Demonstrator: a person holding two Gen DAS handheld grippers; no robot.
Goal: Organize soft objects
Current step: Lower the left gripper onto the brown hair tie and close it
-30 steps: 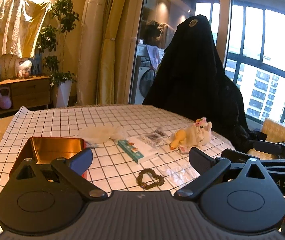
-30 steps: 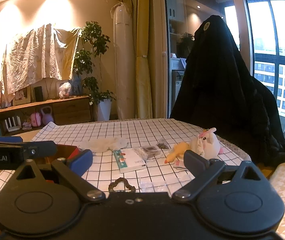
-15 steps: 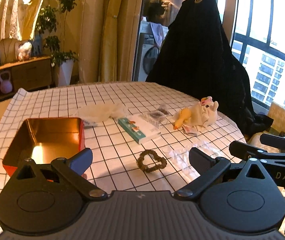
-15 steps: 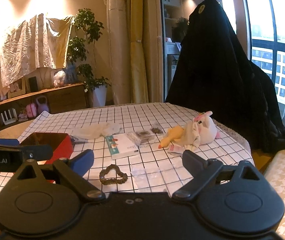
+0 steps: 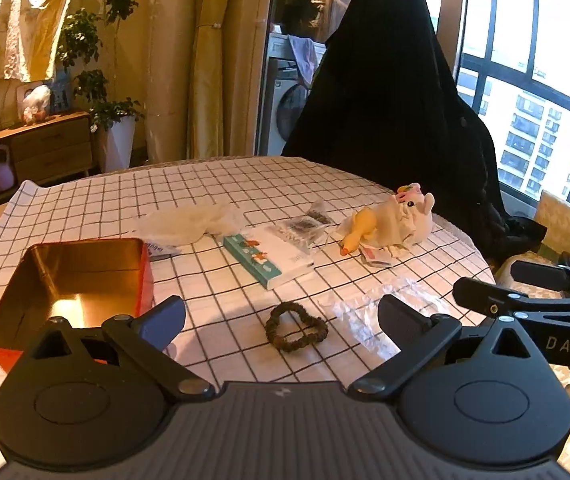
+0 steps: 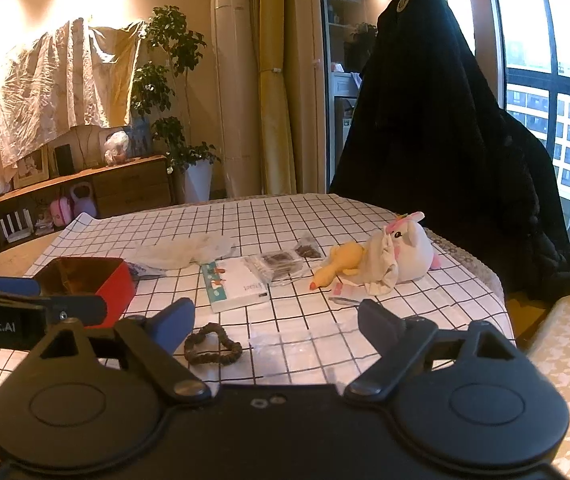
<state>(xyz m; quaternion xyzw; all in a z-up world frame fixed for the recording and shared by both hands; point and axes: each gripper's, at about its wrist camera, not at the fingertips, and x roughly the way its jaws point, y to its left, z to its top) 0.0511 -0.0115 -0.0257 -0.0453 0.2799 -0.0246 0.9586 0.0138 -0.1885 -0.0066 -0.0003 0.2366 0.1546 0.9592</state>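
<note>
The red tin (image 5: 73,280), lid off and showing nothing but its gold floor, is the landmark: it sits at the near left of the checked cloth (image 5: 213,188), and the soft things lie to its right and beyond. Largest of these is the white plush toy (image 6: 407,254), far right of the tin, lying on its side with its long axis roughly across the table, head end away from the tin; a yellow rubber duck (image 6: 339,266) touches it and points its orange beak back toward the tin, with a cloth draped over both. A crumpled pale bag (image 5: 189,220) lies just beyond the tin, and a brown hair tie (image 5: 296,331) lies near its right side. The left gripper (image 5: 281,316) and right gripper (image 6: 275,322) both hover with fingers apart, holding nothing. The likeliest trouble, I judge, is pinching the draped cloth instead of the toy, dragging the duck and the small packets (image 6: 279,260) along; the clear film (image 5: 369,308) could also slide underfoot.
</note>
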